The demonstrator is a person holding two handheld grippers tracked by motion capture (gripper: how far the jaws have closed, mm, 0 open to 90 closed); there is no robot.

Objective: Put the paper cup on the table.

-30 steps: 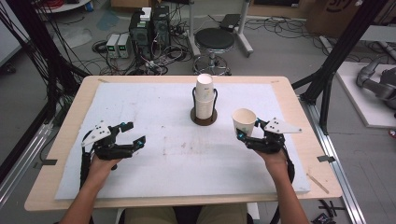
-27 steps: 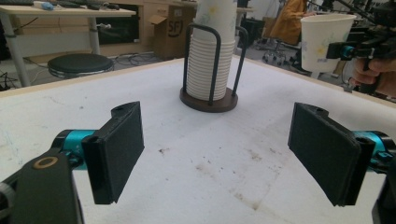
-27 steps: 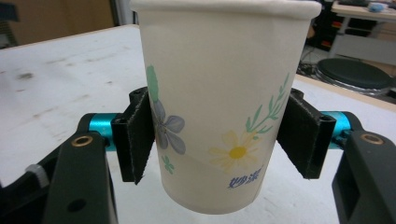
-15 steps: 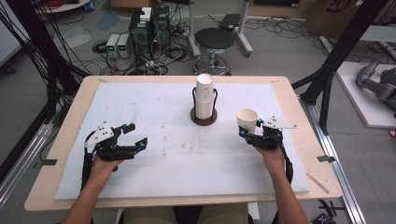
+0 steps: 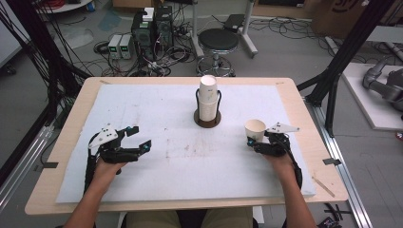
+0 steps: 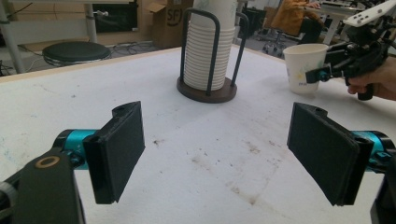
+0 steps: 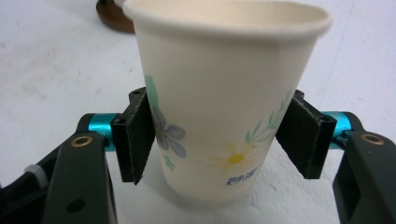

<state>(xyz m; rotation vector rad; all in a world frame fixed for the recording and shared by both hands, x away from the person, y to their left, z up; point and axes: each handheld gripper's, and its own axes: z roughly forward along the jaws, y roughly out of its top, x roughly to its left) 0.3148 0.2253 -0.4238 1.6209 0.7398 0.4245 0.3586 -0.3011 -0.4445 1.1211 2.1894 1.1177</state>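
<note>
- Right gripper [image 7: 219, 140]: jaws clamp the cup [image 7: 224, 93], upright, right of the stack [image 5: 207, 99].
- Left gripper [image 6: 224, 154]: jaws wide open, empty.
- Risk: squeezing harder may crush the thin cup.

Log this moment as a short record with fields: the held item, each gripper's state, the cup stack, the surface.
held item: paper cup, upright, flower print, clamped at its lower half
right gripper: shut on the cup, right of the holder
cup base: at or just above the cover; contact cannot be told
left gripper: open, nothing between the jaws, low over the left part of the table
cup stack: nested cups in a wire holder on a round dark base
surface: white cover, stained near the middle
</note>
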